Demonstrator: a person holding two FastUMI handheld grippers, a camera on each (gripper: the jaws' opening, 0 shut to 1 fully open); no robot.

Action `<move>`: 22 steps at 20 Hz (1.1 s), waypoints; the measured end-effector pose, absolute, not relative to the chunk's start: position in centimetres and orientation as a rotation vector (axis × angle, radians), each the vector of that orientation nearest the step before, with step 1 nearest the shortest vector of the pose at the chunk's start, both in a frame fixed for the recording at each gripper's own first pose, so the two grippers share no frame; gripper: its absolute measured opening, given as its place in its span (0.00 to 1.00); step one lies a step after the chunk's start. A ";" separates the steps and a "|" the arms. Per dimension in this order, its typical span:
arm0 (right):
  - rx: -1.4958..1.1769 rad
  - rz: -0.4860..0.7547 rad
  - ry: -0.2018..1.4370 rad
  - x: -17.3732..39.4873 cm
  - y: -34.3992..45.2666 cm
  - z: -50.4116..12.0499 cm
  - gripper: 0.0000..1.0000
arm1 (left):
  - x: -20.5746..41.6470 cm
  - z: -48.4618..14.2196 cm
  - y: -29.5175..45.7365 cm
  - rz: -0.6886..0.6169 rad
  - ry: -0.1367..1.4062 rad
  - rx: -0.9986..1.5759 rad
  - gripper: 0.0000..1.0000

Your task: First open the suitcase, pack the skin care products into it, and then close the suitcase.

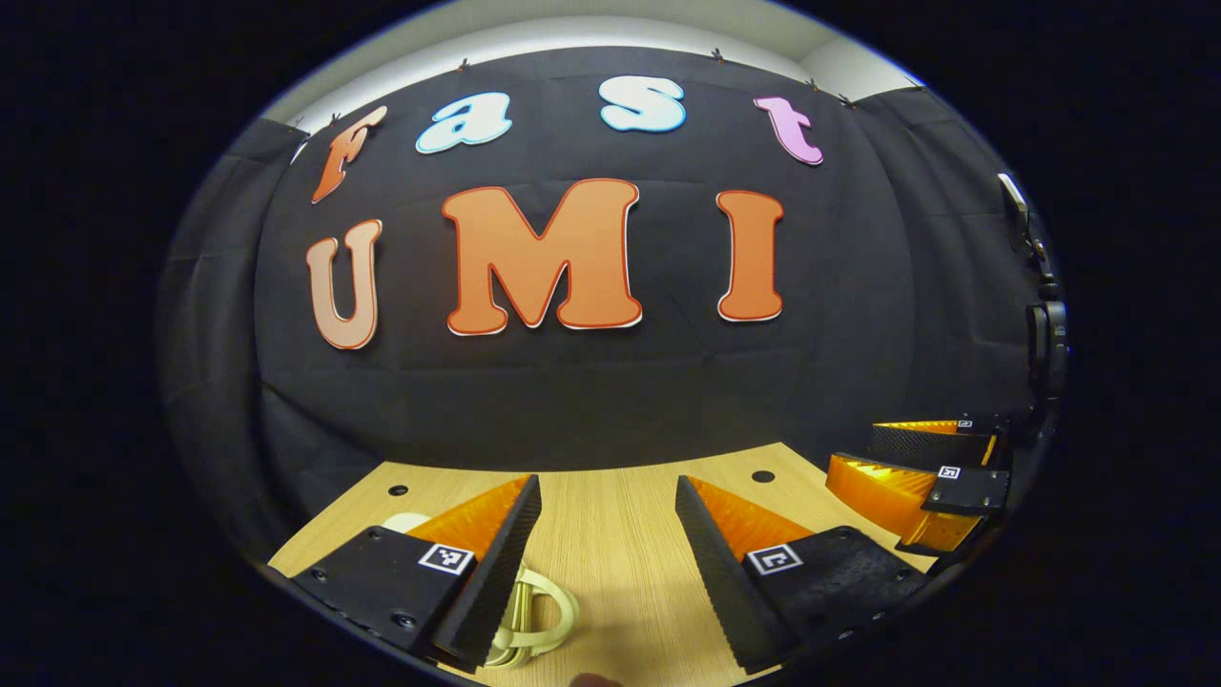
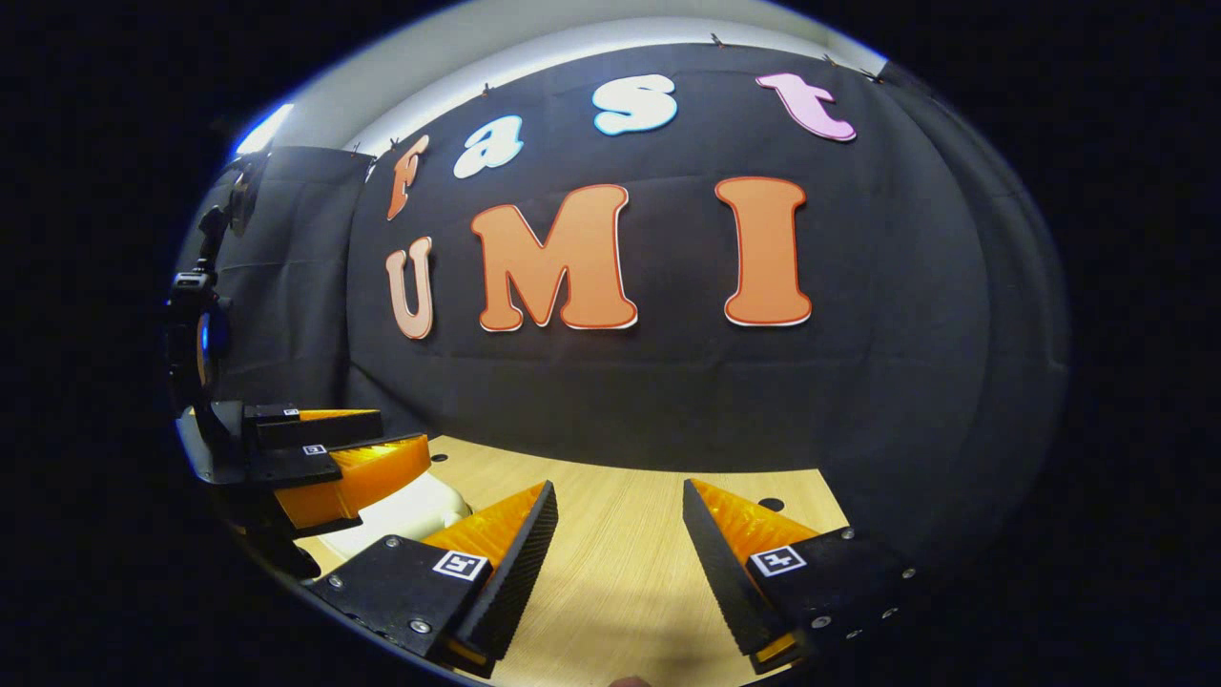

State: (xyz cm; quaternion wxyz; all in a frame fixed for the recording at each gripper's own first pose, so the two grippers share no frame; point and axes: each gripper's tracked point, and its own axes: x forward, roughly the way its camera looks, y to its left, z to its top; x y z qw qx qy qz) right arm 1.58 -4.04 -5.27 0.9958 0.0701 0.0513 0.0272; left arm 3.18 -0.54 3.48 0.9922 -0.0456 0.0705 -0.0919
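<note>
In the left gripper view my left gripper (image 1: 608, 558) is open above the wooden table (image 1: 610, 534), nothing between its fingers. A cream suitcase handle (image 1: 539, 615) shows just below its left finger, and a bit of cream shell (image 1: 405, 522) peeks beside that finger. The right gripper (image 1: 930, 477) hangs off to the right, higher up. In the right gripper view my right gripper (image 2: 620, 563) is open over bare wood. The cream suitcase (image 2: 410, 515) lies at the left, with the left gripper (image 2: 329, 458) hovering over it.
The table (image 2: 620, 572) has small round holes (image 1: 763, 475) near its far edge, where the black cloth wall rises. A camera mount on a stand (image 1: 1045, 334) stands at the right of the booth.
</note>
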 end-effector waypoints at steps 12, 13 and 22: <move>0.052 0.003 -0.066 0.8 -5.4 -1.5 0.85 | 2.9 6.7 0.5 -0.099 -0.037 -0.100 0.88; 0.048 -0.008 -0.066 0.8 -5.7 -1.6 0.85 | 3.0 6.7 0.3 -0.109 -0.031 -0.095 0.88; 0.038 -0.055 -0.049 0.5 -6.2 -2.3 0.87 | 3.4 5.2 0.0 -0.163 0.000 -0.005 1.00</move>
